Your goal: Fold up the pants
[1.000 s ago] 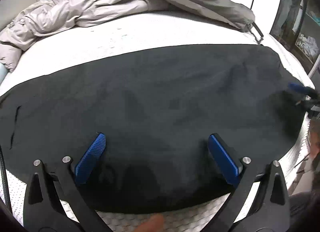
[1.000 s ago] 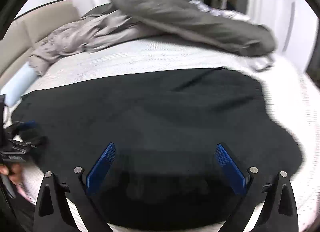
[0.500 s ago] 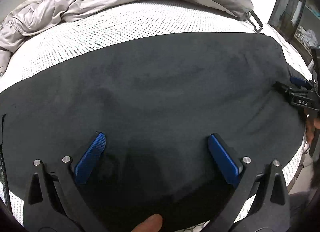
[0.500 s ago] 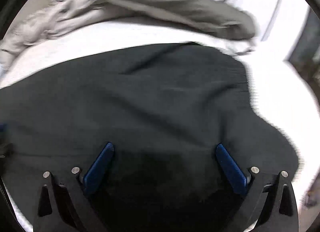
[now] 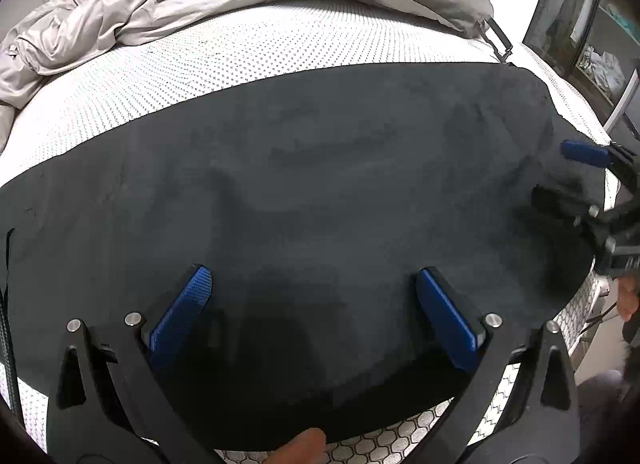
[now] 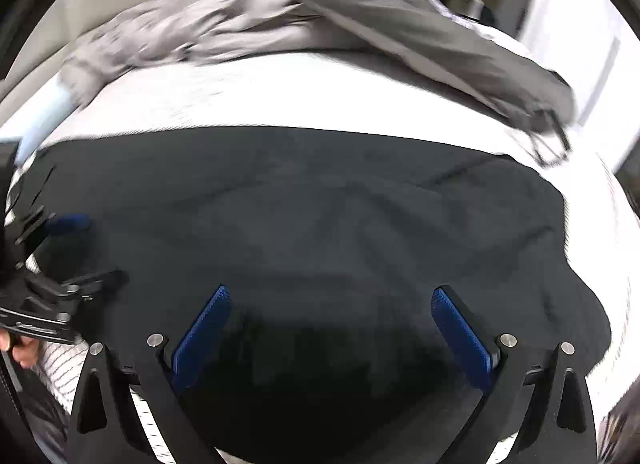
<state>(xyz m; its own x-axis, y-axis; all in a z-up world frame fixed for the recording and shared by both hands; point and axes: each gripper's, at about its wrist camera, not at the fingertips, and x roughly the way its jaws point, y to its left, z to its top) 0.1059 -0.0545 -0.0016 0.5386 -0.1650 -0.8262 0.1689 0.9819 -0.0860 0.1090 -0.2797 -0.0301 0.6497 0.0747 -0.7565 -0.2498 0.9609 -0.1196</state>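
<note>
Bed (image 5: pixel 280 48) carrying black pants (image 5: pixel 320 184), spread flat along its near edge. Left tool (image 5: pixel 310 306) and right tool (image 6: pixel 330 324) hover above, both spread wide, holding nothing. Risk: pinching one layer only, dragging the fabric askew.

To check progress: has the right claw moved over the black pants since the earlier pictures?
Yes. In the left wrist view the right claw now reaches farther in over the black pants, away from the mattress edge.

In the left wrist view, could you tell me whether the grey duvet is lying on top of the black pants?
No: the grey duvet lies bunched beyond the black pants, with bare mattress between them.
</note>
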